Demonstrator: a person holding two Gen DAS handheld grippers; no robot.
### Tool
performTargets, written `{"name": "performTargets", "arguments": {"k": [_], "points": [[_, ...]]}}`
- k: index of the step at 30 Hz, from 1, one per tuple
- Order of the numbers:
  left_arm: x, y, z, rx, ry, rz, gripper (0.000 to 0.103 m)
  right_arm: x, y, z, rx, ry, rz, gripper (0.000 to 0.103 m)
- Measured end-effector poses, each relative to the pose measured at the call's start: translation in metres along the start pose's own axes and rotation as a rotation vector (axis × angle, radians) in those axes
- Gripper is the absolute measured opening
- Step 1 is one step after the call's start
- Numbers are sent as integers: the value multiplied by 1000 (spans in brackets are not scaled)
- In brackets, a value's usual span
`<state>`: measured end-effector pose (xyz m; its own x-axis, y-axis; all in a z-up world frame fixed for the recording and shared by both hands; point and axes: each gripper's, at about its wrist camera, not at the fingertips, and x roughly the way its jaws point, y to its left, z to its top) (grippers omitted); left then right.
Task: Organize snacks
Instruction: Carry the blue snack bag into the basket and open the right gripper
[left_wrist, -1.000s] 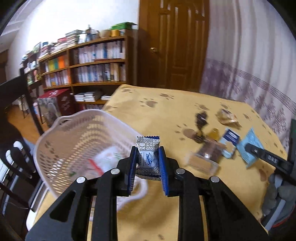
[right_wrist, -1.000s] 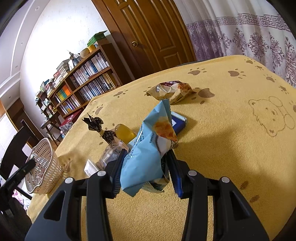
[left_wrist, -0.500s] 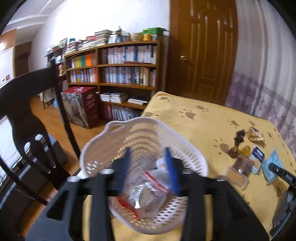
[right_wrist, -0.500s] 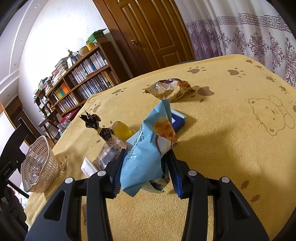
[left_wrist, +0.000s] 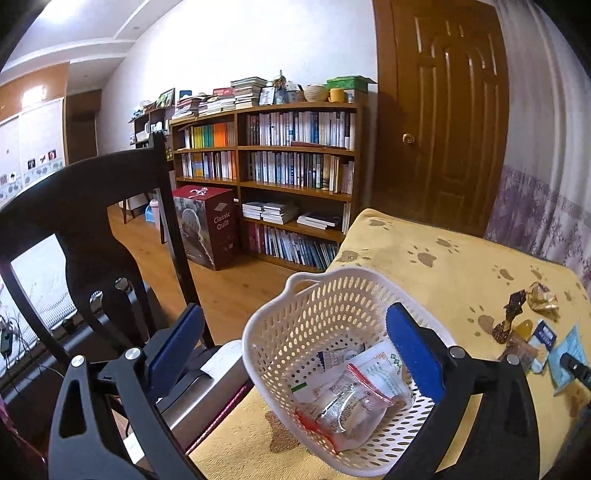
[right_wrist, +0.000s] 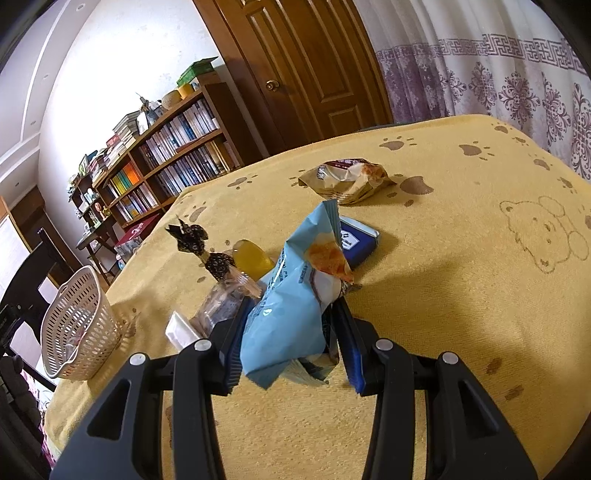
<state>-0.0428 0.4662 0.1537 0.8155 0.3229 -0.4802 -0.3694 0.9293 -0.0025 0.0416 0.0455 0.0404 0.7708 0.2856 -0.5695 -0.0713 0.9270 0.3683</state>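
left gripper (left_wrist: 299, 343) fingers spread wide, empty, poised over the white basket (left_wrist: 280, 325) at the tabletop (left_wrist: 461, 266) edge; wrapped snacks (left_wrist: 351, 398) lie inside, below and between the fingers. right gripper (right_wrist: 291, 332) clenched on the light blue chip bag (right_wrist: 295, 295), held upright, presumably for carrying to the basket.

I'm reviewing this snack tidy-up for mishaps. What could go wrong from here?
1. The white perforated plastic basket sits at the yellow paw-print tablecloth's edge; a nudge from the open left claw might tip it off.
2. The right claw pinches only the light-blue crinkly snack bag's lower part; it may slip in transit.
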Motion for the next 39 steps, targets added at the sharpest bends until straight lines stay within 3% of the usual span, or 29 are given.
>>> {"name": "performTargets", "arguments": {"k": [7,10,24,35,39], "points": [[-11,20,8,-51,-21,41,100,-14,32,6,-32,-25,71,44],[-15,27,11,-65,-32,49,100,-14,60,8,-57,-9,148,44],[-29,49,19,-135,-61,37,100,-26,183,2,-223,11,353,44],[-38,44,22,-126,-86,32,100,3,263,-11,-322,88,410,46],[-39,47,23,-149,-82,28,100,10,270,-12,-321,75,403,58]]}}
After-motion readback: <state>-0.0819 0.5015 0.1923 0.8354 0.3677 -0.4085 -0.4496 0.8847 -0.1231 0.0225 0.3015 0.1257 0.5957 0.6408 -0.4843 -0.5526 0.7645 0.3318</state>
